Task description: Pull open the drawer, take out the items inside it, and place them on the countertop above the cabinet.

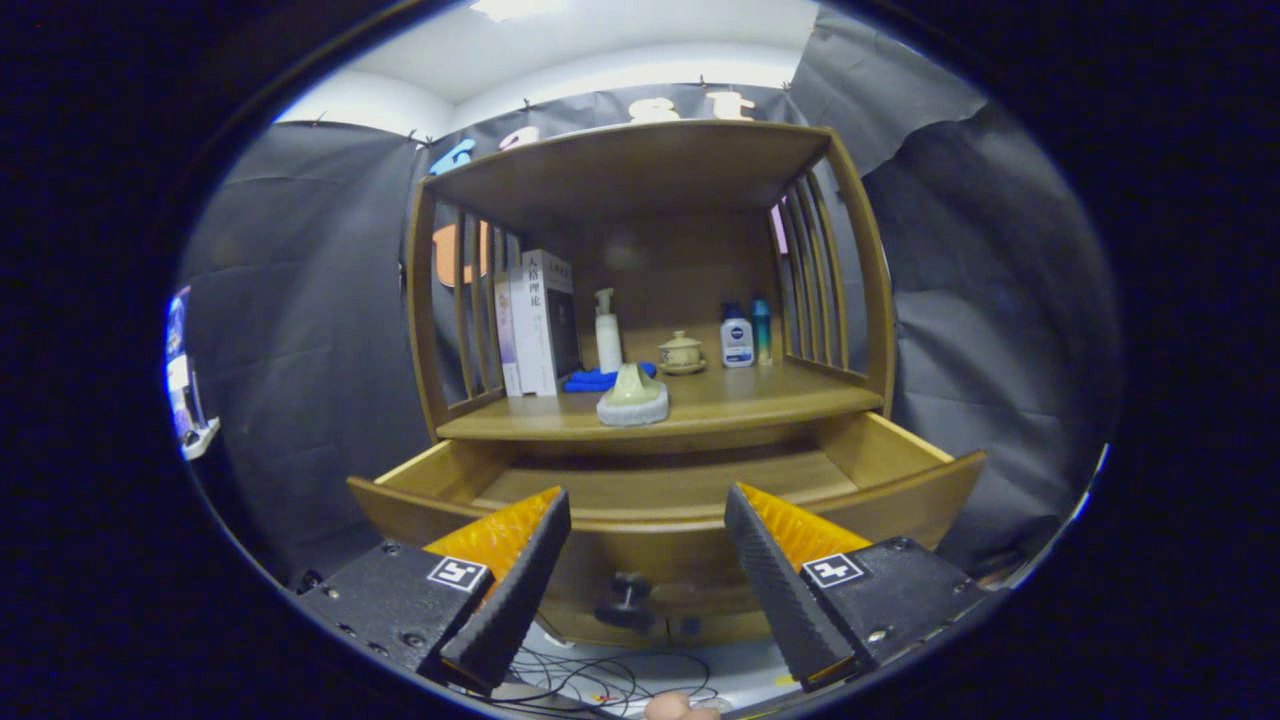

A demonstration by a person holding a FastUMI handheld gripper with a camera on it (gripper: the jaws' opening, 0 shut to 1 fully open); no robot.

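The wooden cabinet's drawer [905, 450] is pulled out toward me, and its visible floor is bare wood. Its dark knob [628, 592] sits on the drawer front, between my fingers and a little below their tips. My gripper [648, 505] is open, the tips level with the drawer's front rim and holding nothing. On the countertop [760, 400] above the drawer, near its front edge, rests a pale green and grey item [633, 396]. A blue cloth [592, 380] lies just behind it.
Further back on the countertop stand books [538, 322], a white pump bottle [607, 334], a small lidded ceramic jar [681, 352], a white bottle with a blue cap [736, 337] and a teal bottle [762, 331]. Slatted sides and a top shelf [640, 160] enclose it. Cables [590, 680] lie on the floor below.
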